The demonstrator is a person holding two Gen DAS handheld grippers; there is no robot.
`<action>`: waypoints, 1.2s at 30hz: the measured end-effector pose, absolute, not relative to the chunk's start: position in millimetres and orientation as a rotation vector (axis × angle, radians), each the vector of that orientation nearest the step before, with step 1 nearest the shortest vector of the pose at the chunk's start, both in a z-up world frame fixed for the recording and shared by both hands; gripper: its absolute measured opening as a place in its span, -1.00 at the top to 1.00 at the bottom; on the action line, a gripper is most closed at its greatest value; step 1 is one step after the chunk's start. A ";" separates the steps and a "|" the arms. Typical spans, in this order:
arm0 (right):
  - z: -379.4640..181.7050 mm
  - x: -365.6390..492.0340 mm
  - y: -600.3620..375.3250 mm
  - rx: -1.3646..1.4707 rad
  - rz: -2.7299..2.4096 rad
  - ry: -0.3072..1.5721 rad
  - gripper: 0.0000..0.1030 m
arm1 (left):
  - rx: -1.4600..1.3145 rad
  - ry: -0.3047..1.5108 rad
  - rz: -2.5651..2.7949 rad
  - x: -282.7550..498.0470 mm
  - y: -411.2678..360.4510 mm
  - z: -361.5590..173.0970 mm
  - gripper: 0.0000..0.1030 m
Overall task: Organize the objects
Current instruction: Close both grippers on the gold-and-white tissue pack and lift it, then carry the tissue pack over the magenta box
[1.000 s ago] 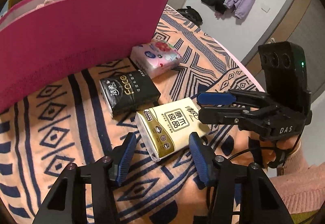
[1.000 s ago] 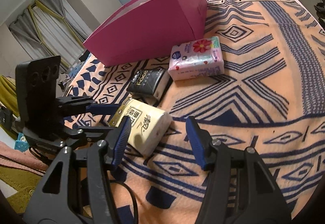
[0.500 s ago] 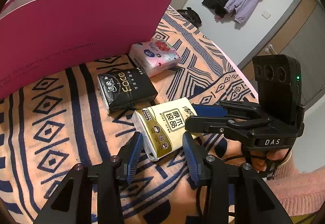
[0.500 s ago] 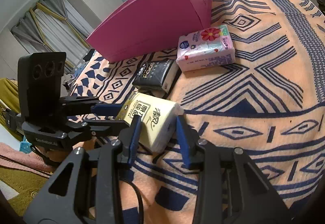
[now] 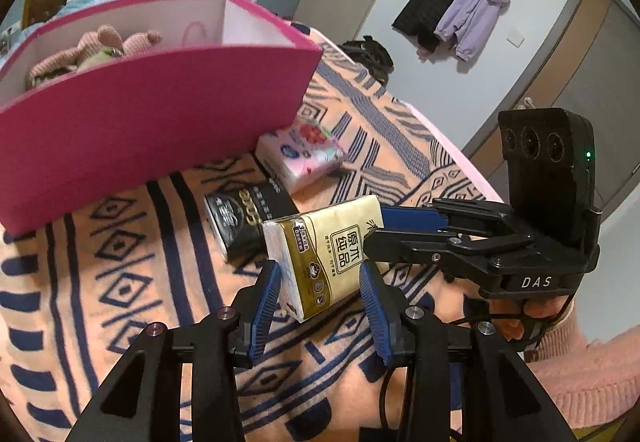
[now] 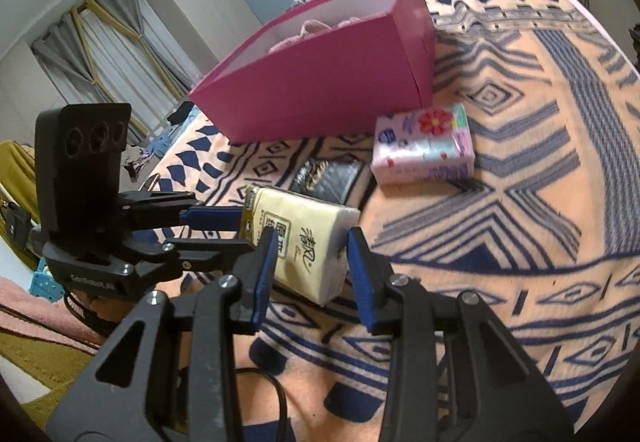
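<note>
Both claws pinching the same yellow tissue pack [image 5: 334,250], jaws just clamped in on it: left claw [image 5: 320,302] on the near end, right claw [image 6: 310,266] on the other. Probably two grips to keep a squishy pack level. Held just clear of the bed blanket [image 5: 120,282], near side of the pink box [image 5: 152,113]. Black pack [image 5: 248,213] and flowery pack [image 6: 424,145] lying between.
</note>
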State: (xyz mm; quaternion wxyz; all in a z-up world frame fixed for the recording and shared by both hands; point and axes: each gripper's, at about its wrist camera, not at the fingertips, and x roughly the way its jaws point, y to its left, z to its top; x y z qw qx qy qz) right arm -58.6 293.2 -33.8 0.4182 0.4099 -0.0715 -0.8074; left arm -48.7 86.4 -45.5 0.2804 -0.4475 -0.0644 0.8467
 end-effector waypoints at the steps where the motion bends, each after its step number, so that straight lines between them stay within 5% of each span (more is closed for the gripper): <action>1: -30.4 -59.3 293.0 1.019 -2.027 -0.179 0.25 | -1.191 -0.168 2.275 -49.0 86.1 -42.8 0.21; 36: 45.8 -91.5 263.6 0.755 -2.059 -0.084 0.25 | -1.016 -0.119 2.455 -73.5 62.5 20.3 0.21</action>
